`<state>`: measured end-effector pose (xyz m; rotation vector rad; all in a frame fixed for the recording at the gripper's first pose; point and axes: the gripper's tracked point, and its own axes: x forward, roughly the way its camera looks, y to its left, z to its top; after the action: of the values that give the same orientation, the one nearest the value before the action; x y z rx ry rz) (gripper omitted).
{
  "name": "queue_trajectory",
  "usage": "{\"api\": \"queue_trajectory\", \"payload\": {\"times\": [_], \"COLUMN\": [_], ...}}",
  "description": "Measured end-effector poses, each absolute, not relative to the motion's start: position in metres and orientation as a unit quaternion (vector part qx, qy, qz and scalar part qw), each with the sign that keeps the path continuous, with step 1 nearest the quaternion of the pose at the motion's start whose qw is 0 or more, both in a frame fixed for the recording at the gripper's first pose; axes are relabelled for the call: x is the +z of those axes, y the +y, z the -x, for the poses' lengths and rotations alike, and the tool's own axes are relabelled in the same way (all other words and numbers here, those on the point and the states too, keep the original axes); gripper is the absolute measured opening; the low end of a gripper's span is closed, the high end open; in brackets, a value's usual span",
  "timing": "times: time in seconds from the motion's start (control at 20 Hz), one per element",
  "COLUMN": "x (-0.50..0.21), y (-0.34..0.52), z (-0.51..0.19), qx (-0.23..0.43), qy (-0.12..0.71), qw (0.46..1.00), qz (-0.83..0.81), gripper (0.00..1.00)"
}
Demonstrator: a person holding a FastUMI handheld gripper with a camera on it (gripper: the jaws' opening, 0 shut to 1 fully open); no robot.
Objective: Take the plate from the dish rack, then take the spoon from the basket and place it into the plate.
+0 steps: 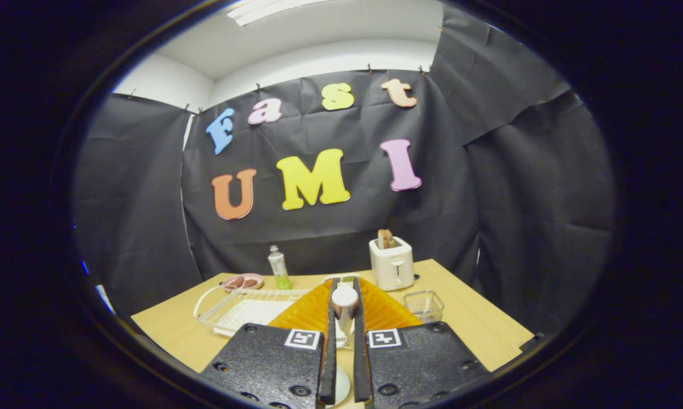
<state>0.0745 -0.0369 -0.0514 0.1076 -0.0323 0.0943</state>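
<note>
Your hand-held gripper (345, 295) is clamped on the spoon (345, 307): a smooth, pale, rounded piece stands upright between the two nearly closed fingers, the rest hidden behind them. Below, between the fingers, a curved white sliver is likely the plate (340, 386), mostly cut off. Just beyond to the left lies the white wire dish rack (245, 309) on its tray. To the right sits a small clear basket (424, 305), contents hard to make out. Farther back stand a boxy white toaster (392, 263), a slim bottle (278, 268) and a pink dish (243, 282). The wooden desk (478, 324) has bare room toward its right edge.
</note>
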Motion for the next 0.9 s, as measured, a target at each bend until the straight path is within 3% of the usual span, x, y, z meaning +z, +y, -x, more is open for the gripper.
{"api": "queue_trajectory", "payload": {"times": [0.45, 0.9], "x": [-0.141, -0.166], "y": [0.069, 0.074], "z": [-0.075, -0.107], "qx": [0.132, 0.115], "qy": [0.064, 0.116], "qw": [0.989, 0.986], "qz": [-0.018, -0.039], "gripper": [0.18, 0.21]}}
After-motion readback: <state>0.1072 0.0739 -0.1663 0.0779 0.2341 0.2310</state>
